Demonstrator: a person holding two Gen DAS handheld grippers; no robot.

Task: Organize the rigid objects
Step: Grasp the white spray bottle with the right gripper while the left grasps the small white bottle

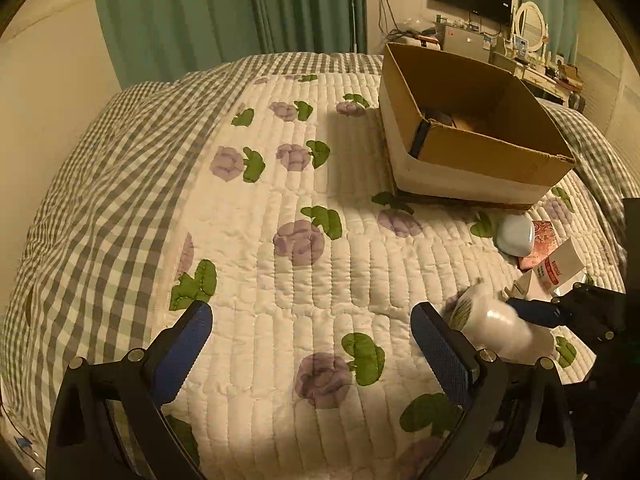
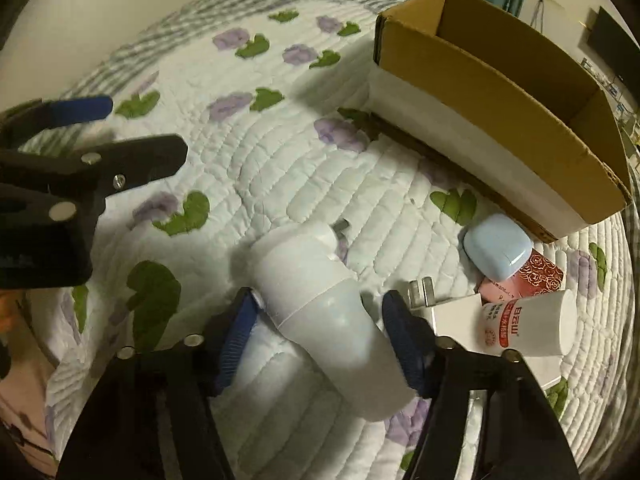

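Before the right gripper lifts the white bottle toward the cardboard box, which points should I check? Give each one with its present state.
1. White bottle sits between the right gripper fingers: ok.
2. Both pads press firmly on the bottle: cannot tell.
3. Left gripper is open, holds nothing and is off to the side: ok.
4. Cardboard box is open on top: ok.
5. Free room inside the box: cannot tell, something dark lies within.
6. Blue case and tube lie apart from the bottle: ok.

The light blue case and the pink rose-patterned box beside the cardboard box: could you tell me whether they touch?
Touching. In the right wrist view the light blue case lies partly on the pink box, overlapping its edge with no quilt showing between them.
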